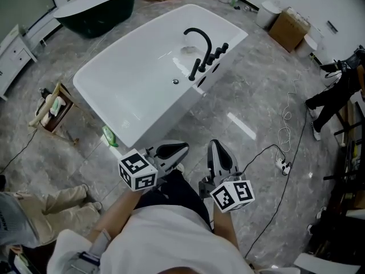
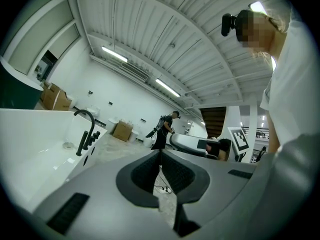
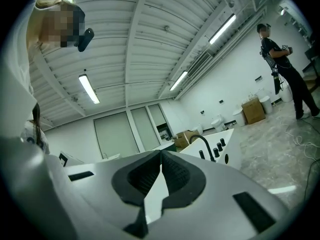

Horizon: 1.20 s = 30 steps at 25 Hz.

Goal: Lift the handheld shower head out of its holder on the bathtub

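While the left gripper (image 1: 180,149) and right gripper (image 1: 215,149) show jaws closed, empty, a white bathtub (image 1: 131,84) stands on grey floor (image 1: 251,96).

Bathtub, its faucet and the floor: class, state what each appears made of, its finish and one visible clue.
Bathtub: glossy white, likely acrylic or enamel; highlights glint on it. Faucet: matte black, probably coated metal; no shine. Floor: polished grey veined stone or stone-look tile; it mirrors a light.
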Each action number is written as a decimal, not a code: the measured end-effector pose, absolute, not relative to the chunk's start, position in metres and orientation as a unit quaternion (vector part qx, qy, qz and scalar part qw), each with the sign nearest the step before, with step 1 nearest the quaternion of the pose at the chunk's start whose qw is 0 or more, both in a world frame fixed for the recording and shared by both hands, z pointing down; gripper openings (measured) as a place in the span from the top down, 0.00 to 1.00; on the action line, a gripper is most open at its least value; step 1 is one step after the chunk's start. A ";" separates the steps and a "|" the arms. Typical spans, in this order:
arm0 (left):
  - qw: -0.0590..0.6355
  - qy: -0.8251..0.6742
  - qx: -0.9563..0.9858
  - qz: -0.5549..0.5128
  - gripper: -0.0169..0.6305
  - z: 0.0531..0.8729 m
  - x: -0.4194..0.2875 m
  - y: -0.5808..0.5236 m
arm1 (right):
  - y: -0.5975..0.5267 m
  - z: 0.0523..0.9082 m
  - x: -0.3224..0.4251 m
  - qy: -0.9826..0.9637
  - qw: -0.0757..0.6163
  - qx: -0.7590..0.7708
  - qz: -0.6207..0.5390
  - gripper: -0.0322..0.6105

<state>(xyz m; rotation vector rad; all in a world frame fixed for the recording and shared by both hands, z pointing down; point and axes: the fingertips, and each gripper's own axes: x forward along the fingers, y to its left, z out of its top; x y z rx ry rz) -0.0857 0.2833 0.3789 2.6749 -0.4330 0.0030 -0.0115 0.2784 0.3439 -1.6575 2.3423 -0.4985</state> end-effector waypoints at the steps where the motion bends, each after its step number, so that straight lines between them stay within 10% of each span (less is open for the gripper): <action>1: 0.213 -0.156 0.965 0.001 0.94 0.378 -0.083 0.276 | 0.272 0.344 -0.009 0.798 0.113 -0.566 -0.171 0.92; 30: 0.219 -0.178 0.959 0.009 0.94 0.404 -0.016 0.135 | 0.129 0.368 0.053 0.816 0.107 -0.534 -0.196 0.92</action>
